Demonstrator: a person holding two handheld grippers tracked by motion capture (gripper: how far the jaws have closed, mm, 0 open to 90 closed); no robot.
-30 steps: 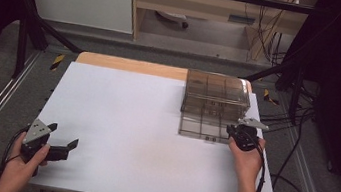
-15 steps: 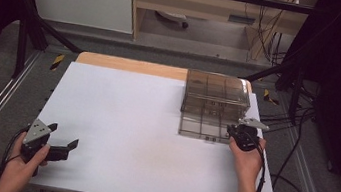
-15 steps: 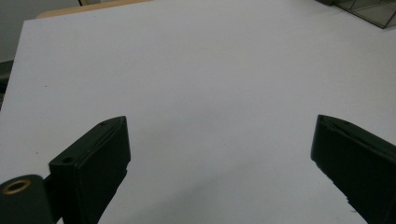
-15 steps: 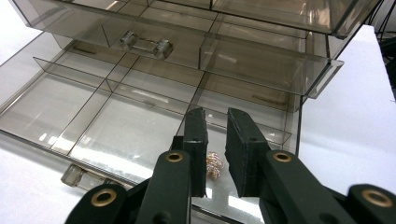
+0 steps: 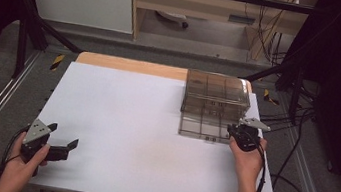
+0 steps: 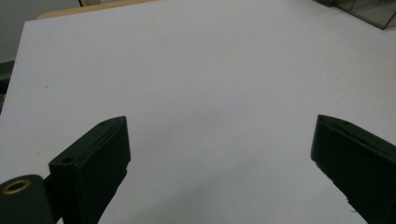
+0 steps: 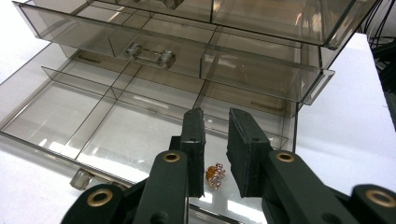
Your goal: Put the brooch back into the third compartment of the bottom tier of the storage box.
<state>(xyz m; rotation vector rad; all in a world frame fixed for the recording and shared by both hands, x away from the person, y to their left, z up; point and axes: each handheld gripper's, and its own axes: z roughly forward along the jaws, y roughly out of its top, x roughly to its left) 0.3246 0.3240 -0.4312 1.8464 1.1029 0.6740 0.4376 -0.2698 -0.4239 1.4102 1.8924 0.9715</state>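
High view: left tongs [image 5: 64,148] held low over the near left corner of the big white worktop [image 5: 144,122], jaws wide apart, nothing between them; right tongs [image 5: 237,134] at the pulled-out bottom drawer [image 5: 203,127] of the smoky see-through plastic drawer box [image 5: 216,95] at the far right.

Left gripper view: just bare white worktop between the two black jaws, far apart.

Right gripper view: jaws nearly together, a thin gap left, gripping nothing; small pink sparkly trinket [image 7: 215,175] lying in the open drawer's near right compartment, just below the jaw tips.

Step in hand, at a guess: picking up the trinket; next move calls for opening a little, dipping down around it, then squeezing gently.
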